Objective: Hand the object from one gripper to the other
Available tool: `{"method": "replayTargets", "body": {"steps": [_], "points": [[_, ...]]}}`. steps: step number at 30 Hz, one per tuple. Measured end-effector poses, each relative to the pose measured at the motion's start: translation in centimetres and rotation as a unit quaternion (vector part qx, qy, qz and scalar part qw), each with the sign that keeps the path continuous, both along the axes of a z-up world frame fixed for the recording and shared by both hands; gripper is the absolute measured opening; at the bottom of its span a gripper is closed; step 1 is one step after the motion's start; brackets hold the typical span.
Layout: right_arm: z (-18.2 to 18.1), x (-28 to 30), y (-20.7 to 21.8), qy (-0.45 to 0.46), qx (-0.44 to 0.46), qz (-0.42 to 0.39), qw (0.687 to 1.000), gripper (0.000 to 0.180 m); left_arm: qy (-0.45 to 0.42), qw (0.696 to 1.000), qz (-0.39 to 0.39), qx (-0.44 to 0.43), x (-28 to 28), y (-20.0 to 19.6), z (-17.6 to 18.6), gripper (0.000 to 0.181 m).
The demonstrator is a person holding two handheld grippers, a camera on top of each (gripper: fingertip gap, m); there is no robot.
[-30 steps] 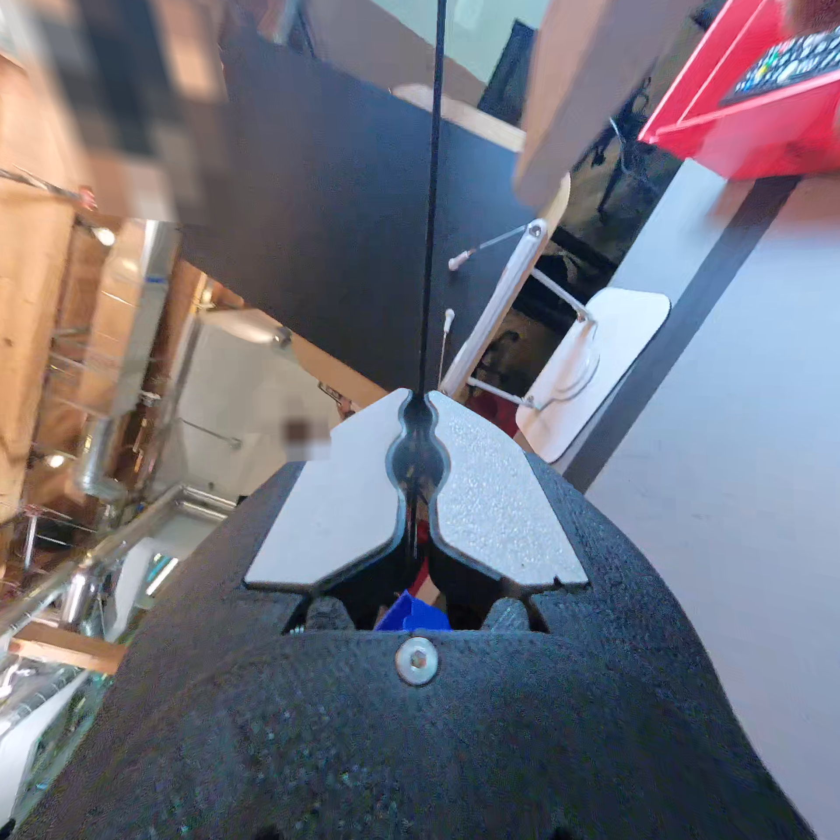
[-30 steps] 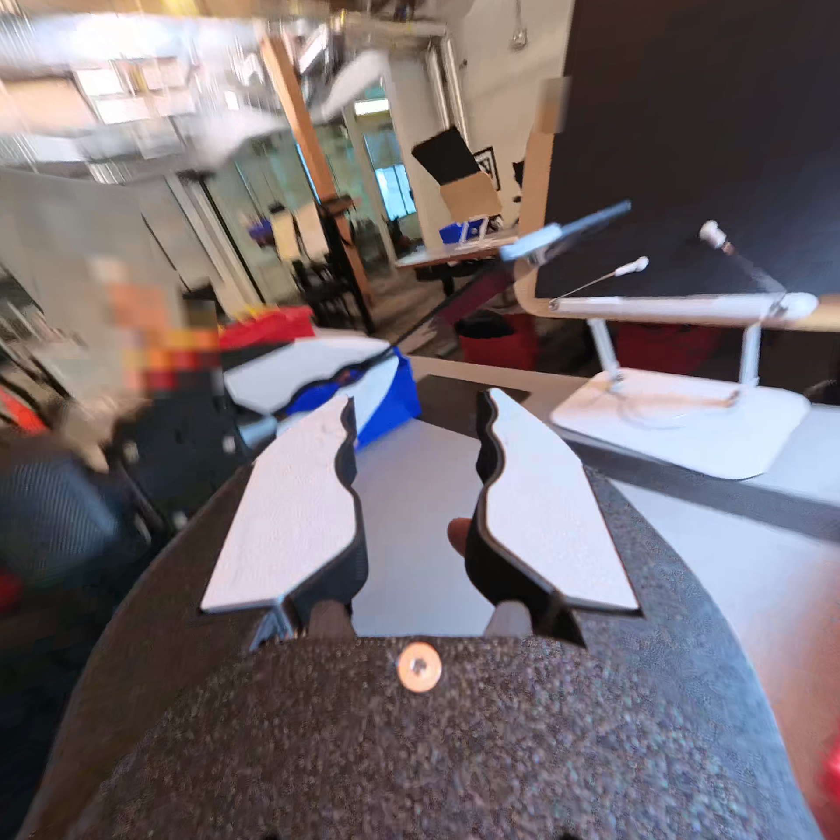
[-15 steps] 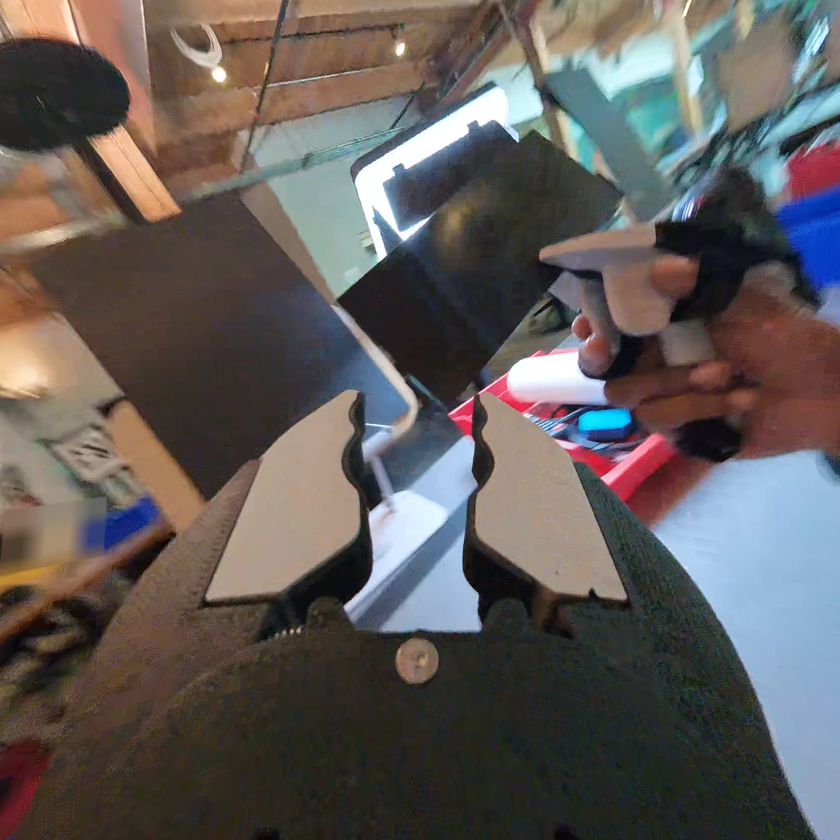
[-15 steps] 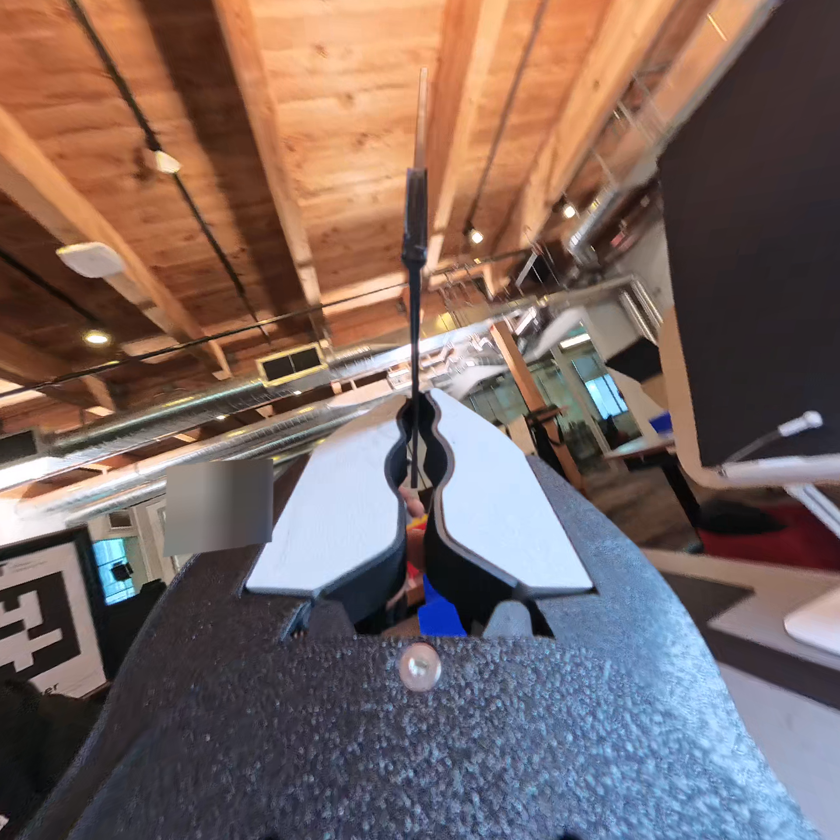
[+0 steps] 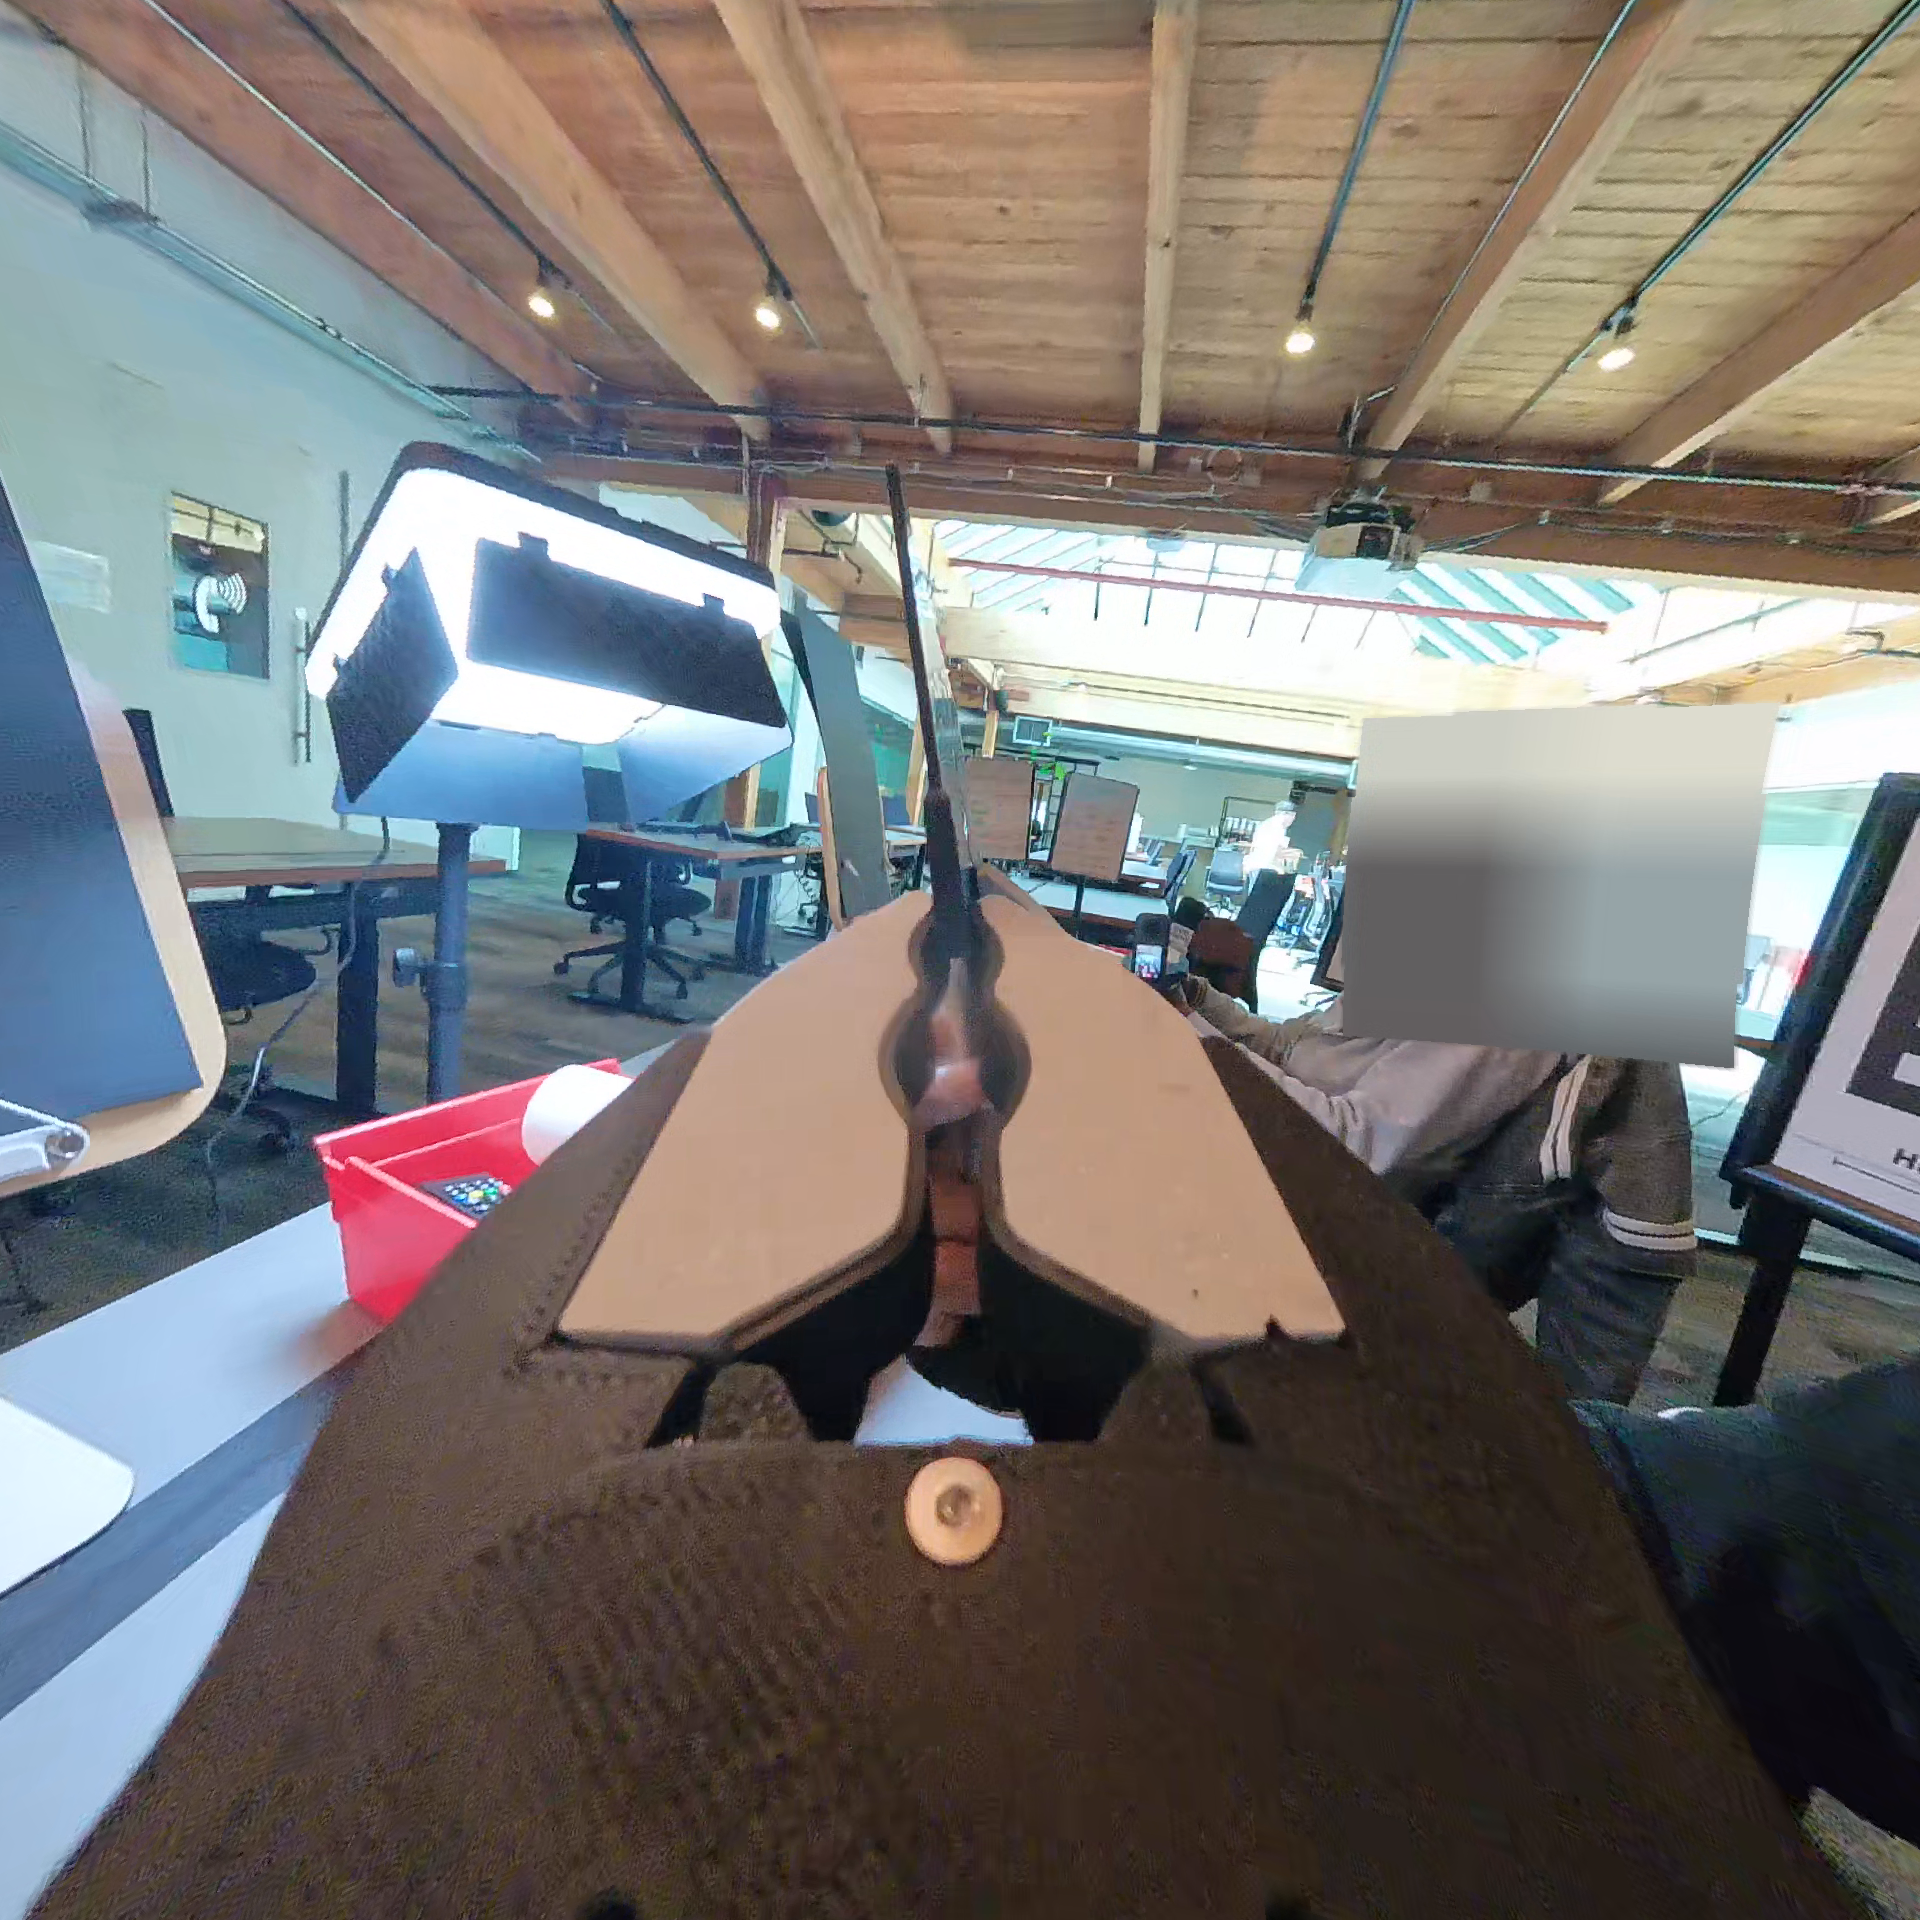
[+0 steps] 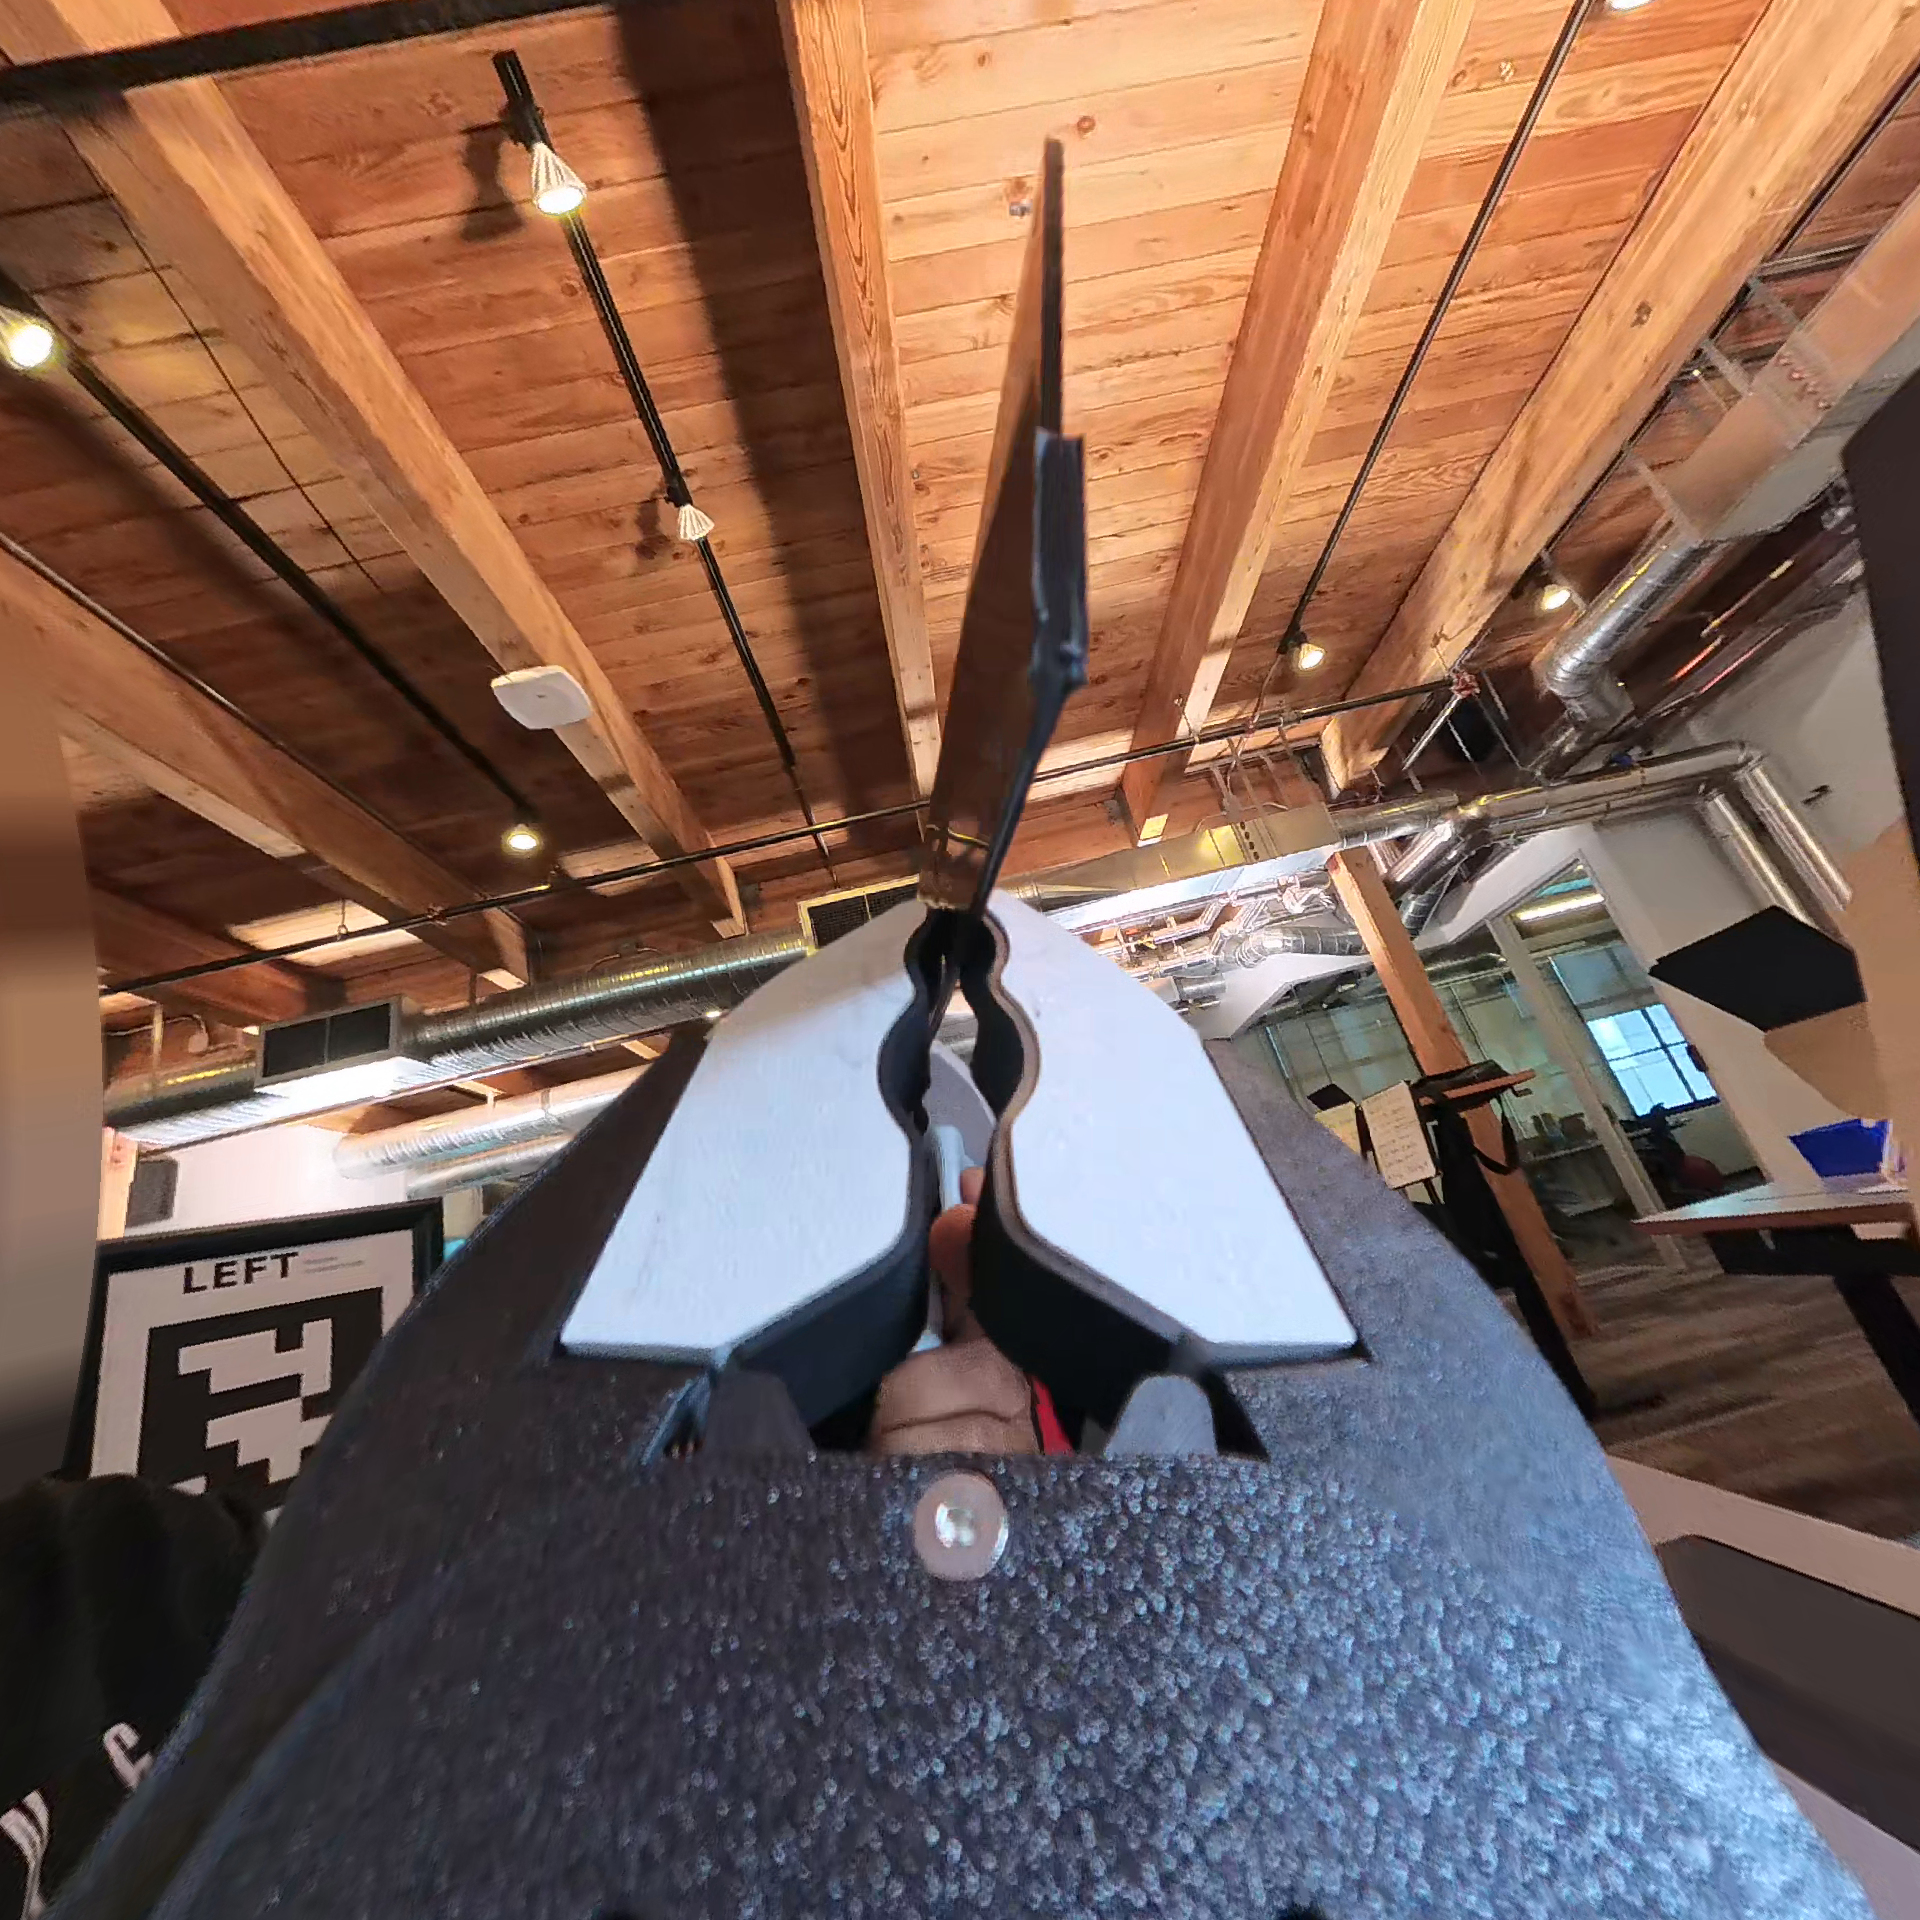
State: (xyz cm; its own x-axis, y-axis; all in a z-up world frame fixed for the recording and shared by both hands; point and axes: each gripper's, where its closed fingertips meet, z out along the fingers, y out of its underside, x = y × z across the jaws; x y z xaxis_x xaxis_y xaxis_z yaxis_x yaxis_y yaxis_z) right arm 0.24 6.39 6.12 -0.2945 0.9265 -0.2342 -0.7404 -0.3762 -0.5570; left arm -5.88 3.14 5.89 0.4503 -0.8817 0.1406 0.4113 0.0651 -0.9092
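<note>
Lighting and picture quality: bright, mixed daylight and ceiling spots.

Skylights (image 5: 1226,613) and a glowing softbox (image 5: 551,634) light the left wrist view; track spotlights (image 6: 556,187) cast hard shadows on ceiling planks. Wide-angle bending curves the edges; the near tool body (image 5: 935,1610) is softly blurred.

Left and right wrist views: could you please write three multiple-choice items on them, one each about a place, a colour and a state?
1. In the left wrist view, where is the bin?
A. On the table, left of the left gripper
B. On the floor, right of it
C. Hung from the ceiling

2. What colour is the bin?
A. Green
B. Yellow
C. Red

3. How are the right gripper's fingers?
A. Wide open, empty
B. Shut on the thin flat object
C. Open around a bottle

Answers:
1 A: the bin sits on the table, left of the left gripper.
2 C: its walls are red.
3 B: the right gripper pinches the thin flat object.
</note>
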Motion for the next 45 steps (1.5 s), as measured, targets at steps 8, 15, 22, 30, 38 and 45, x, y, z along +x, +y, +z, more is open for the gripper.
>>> {"method": "replayTargets", "body": {"steps": [8,15,22,30,38,45], "points": [[0.7,-4.5,-3.4,-0.026,0.004,0.003,1.0,0.026,-0.117,0.992,-0.03,0.046,-2.1,-1.4,1.6,0.002],[0.0,-6.2,-4.2,-0.053,0.005,-0.013,0.998,0.011,-0.131,0.988,-0.069,0.039,-1.0,-1.9,0.5,0.002],[-0.3,-6.2,-4.4,-0.091,0.032,-0.018,0.995,0.002,-0.12,0.99,-0.058,0.042,-0.6,-1.7,-0.2,0.012],[-0.5,-7.1,-5.1,-0.125,0.051,-0.015,0.991,0.003,-0.109,0.991,-0.052,0.057,-0.3,-1.9,-0.4,0.002],[0.0,-5.5,-3.8,-0.059,0.004,-0.023,0.998,0.014,-0.174,0.981,-0.048,0.074,-2.8,-2.3,1.0,0.002],[0.2,-4.8,-3.6,-0.043,-0.003,-0.02,0.999,0.002,-0.181,0.98,-0.06,0.05,-2.4,-1.7,0.4,0.002]]}}
